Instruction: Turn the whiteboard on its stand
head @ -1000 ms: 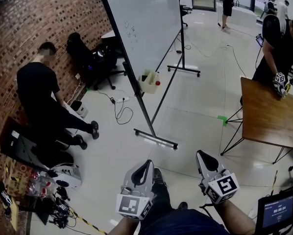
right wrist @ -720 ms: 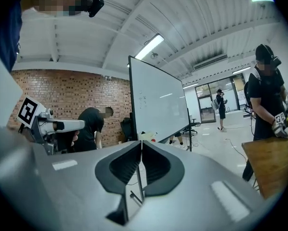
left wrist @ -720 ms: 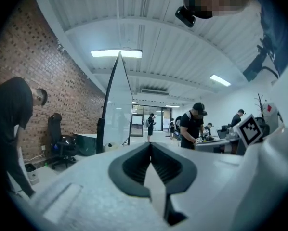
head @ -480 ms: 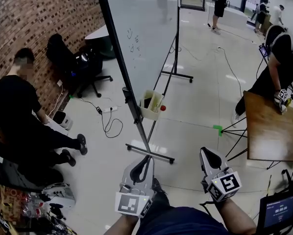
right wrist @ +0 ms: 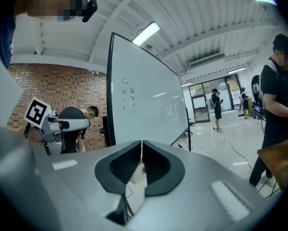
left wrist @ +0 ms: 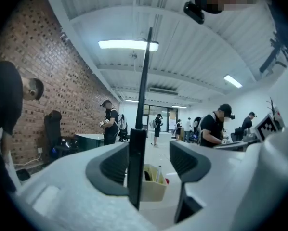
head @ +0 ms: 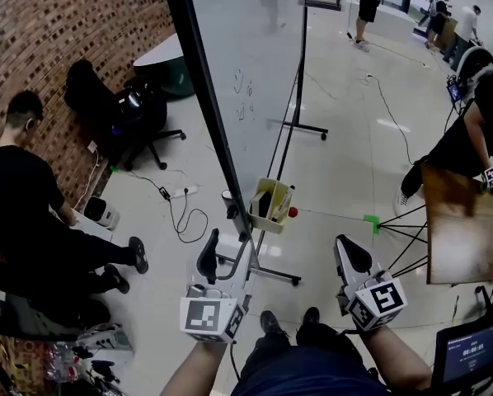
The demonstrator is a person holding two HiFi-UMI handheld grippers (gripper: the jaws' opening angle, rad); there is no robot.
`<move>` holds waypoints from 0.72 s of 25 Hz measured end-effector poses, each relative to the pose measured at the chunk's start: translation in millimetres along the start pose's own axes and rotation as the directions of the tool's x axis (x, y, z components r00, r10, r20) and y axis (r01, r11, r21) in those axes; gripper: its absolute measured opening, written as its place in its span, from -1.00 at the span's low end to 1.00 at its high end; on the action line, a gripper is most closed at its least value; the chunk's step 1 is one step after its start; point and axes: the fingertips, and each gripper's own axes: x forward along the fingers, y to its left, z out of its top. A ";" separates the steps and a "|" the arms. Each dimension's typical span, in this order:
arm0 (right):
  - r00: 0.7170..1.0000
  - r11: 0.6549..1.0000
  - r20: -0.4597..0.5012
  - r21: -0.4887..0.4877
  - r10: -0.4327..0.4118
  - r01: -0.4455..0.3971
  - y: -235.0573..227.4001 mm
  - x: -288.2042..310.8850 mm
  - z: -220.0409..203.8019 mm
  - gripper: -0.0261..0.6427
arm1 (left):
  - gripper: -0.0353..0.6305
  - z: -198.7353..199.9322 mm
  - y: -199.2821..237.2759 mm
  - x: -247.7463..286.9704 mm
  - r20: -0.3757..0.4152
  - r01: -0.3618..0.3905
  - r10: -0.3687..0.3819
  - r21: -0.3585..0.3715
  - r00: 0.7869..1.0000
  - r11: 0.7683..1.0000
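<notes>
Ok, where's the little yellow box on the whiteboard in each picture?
Head view: the box is in the middle, hanging at the whiteboard's bottom edge.
Left gripper view: low centre, just right of the board's black edge.
Right gripper view: only a sliver, low centre.
Shared landmark: the brick wall, left in all three.

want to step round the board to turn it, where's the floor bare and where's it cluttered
Bare floor lies between the whiteboard and the wooden table. Left of the whiteboard it is crowded: cables, a chair, a person.
</notes>
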 end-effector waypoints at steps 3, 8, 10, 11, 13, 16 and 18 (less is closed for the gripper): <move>1.000 1.000 -0.003 0.003 -0.003 0.003 -10.0 29.0 7.6 -0.83 | -0.05 -11.0 18.0 36.5 -0.040 0.019 -0.020 -0.027 0.999 0.999; 0.999 0.999 0.038 0.025 0.039 -0.040 -25.8 62.8 18.0 -0.50 | 0.15 -24.2 25.4 81.7 -0.084 0.024 -0.019 0.054 0.996 0.998; 0.997 0.998 0.063 0.045 0.051 -0.054 -29.4 67.4 26.2 -0.50 | 0.15 -27.5 24.3 94.2 -0.096 0.019 -0.012 0.075 0.995 0.997; 0.996 0.997 0.068 0.048 0.055 -0.059 -31.0 69.3 29.2 -0.50 | 0.15 -29.3 24.3 99.8 -0.100 0.011 -0.003 0.083 0.995 0.996; 0.996 0.997 0.069 0.047 0.058 -0.061 -35.8 73.3 31.8 -0.50 | 0.12 -36.1 25.1 110.2 -0.119 -0.010 0.022 0.101 0.993 0.995; 0.996 0.997 0.066 0.056 0.056 -0.060 -42.1 77.0 33.7 -0.52 | -0.07 -48.4 29.3 120.9 -0.162 -0.042 0.059 0.104 0.985 0.994; 0.996 0.996 0.066 0.061 0.058 -0.062 -42.6 75.4 32.6 -0.55 | -0.42 -52.4 31.5 122.0 -0.171 -0.056 0.076 0.117 0.982 0.992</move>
